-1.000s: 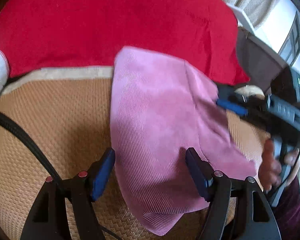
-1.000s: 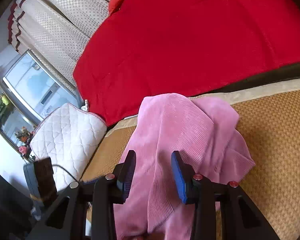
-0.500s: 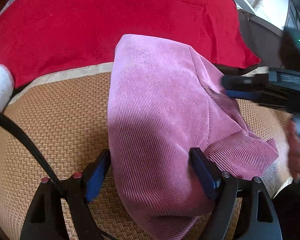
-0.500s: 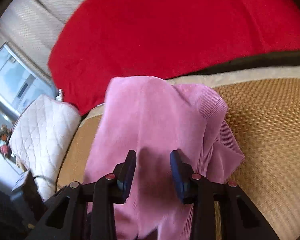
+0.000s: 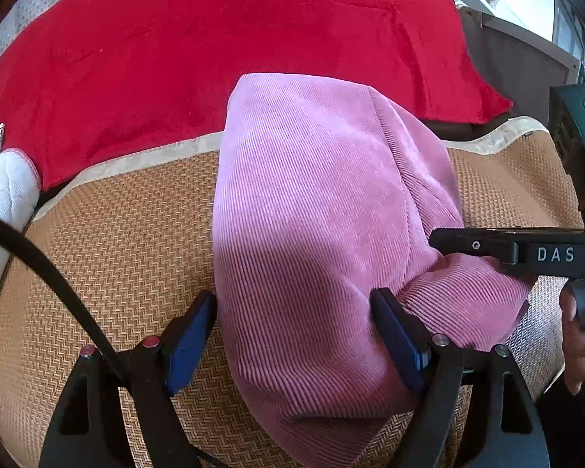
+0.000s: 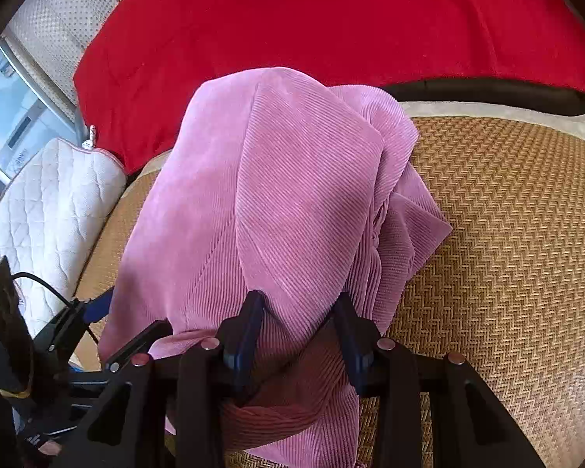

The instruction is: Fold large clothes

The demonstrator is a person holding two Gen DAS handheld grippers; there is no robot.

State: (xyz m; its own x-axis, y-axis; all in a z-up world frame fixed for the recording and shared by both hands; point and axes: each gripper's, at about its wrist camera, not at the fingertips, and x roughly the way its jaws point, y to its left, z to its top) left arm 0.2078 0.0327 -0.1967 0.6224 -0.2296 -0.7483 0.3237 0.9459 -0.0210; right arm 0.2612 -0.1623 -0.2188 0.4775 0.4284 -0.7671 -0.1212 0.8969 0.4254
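A: Woven mat [image 5: 109,241] fills the lower frame; our garment [image 5: 312,210] lies centre, half folded.

B: Left gripper [image 5: 292,331] has just been widening around it, gripping nothing; right gripper [image 6: 298,335] pinches a fold. Next we flatten it.

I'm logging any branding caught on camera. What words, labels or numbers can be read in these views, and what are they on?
"DAS": white letters on the black body of the right gripper, seen from the left wrist view, above the pink garment.
Nothing else is readable; the right wrist view shows no text.
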